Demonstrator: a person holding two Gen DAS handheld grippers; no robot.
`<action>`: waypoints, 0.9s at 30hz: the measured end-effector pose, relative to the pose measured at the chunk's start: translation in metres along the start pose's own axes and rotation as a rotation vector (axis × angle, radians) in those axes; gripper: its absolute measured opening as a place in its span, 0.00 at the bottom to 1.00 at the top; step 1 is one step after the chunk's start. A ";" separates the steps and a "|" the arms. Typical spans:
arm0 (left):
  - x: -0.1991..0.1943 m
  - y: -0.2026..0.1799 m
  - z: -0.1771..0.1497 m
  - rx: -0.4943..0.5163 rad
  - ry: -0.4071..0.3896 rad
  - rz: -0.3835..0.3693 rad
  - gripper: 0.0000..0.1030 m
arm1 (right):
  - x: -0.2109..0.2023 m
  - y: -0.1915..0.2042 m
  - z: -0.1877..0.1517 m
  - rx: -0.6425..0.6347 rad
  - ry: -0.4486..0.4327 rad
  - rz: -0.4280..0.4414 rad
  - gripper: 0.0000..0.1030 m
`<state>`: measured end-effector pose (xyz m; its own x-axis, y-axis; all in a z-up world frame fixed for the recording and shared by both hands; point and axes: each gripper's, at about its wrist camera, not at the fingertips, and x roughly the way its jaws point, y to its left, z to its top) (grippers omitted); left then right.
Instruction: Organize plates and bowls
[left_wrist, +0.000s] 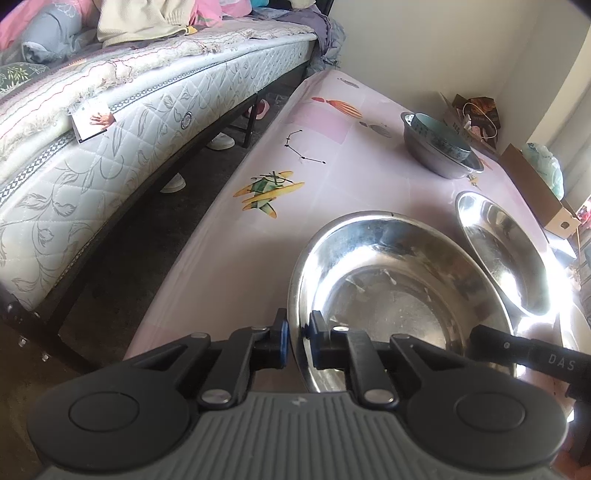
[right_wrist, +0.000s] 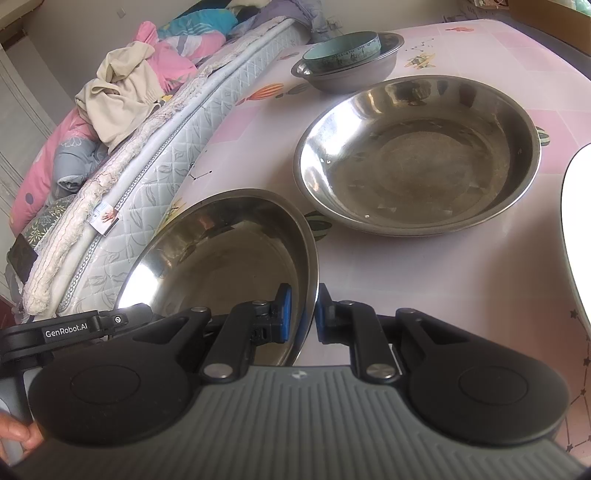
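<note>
The left hand-held gripper (left_wrist: 297, 334) and the right hand-held gripper (right_wrist: 303, 308) each clench the rim of the near steel plate (right_wrist: 221, 254), tilted over the worktop (left_wrist: 258, 229). Beyond this plate lies a second steel plate (right_wrist: 417, 158), then a steel bowl (right_wrist: 351, 75) holding a teal bowl (right_wrist: 341, 50)

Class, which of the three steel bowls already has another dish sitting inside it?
The far, smaller steel bowl, holding a teal ceramic bowl; the two wide steel bowls are empty.
</note>
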<state>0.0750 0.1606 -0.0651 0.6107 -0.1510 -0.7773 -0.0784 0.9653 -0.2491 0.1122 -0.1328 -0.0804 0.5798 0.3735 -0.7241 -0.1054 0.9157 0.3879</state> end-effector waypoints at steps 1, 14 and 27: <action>0.000 0.000 0.000 0.001 -0.004 0.002 0.12 | 0.000 0.001 0.000 -0.001 -0.001 -0.001 0.13; -0.010 -0.006 -0.004 0.043 -0.045 0.041 0.12 | -0.002 0.007 -0.001 -0.033 -0.010 -0.010 0.13; -0.020 -0.007 -0.003 0.057 -0.084 0.054 0.12 | -0.006 0.013 -0.001 -0.065 -0.024 -0.006 0.13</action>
<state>0.0610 0.1556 -0.0497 0.6710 -0.0822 -0.7369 -0.0696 0.9825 -0.1730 0.1065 -0.1227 -0.0718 0.5999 0.3653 -0.7118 -0.1535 0.9257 0.3457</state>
